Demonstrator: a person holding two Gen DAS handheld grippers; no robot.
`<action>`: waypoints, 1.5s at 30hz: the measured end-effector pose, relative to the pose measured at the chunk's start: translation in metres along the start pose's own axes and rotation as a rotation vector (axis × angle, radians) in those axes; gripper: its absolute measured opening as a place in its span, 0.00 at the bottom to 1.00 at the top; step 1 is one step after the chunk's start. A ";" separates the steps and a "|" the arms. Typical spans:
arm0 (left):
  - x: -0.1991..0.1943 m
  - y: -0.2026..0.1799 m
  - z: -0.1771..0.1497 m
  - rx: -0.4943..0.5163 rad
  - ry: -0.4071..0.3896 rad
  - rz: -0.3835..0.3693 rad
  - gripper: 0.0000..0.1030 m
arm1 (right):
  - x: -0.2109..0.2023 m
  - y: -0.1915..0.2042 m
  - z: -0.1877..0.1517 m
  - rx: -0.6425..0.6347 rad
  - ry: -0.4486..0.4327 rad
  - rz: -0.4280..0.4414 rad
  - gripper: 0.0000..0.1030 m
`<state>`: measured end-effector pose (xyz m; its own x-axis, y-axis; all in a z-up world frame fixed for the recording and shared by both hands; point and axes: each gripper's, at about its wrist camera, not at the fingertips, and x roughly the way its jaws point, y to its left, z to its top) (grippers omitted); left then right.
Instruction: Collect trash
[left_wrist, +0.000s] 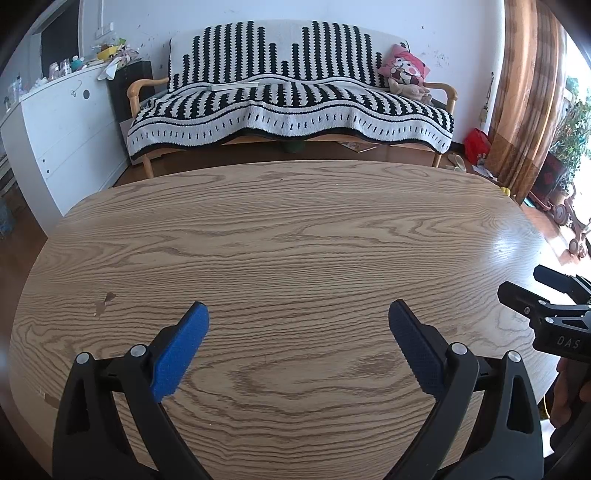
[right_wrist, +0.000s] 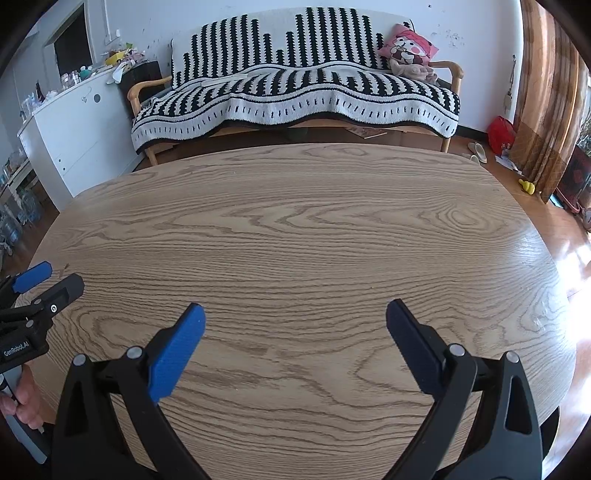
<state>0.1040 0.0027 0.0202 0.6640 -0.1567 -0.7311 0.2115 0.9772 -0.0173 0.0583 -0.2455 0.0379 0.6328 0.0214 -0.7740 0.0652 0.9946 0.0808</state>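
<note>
Above wooden table (left_wrist: 295, 229), gaping grippers (left_wrist: 298, 314)

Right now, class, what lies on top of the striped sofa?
On the sofa lie a pink cartoon cushion and a flat white strip. The blanket hides its upholstery.

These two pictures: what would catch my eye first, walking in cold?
Probably the sofa against the far wall, draped in a bold black-and-white striped blanket, with a pink cartoon cushion at its right end. Nearer, a wide wooden table fills the middle. At the bottom the left gripper and right gripper hang over it, jaws wide apart, holding nothing.
</note>
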 end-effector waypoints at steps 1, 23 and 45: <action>0.000 0.000 0.000 0.000 0.001 0.000 0.92 | 0.000 0.000 0.000 0.000 0.000 0.000 0.92; -0.002 0.002 -0.004 0.004 -0.001 0.001 0.92 | -0.003 -0.005 -0.001 -0.002 -0.003 -0.003 0.92; -0.005 0.001 -0.004 -0.004 -0.001 0.018 0.93 | -0.006 -0.012 0.002 0.002 -0.005 -0.003 0.92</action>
<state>0.0982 0.0048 0.0211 0.6687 -0.1389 -0.7305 0.1965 0.9805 -0.0066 0.0552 -0.2580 0.0423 0.6364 0.0184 -0.7711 0.0682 0.9945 0.0800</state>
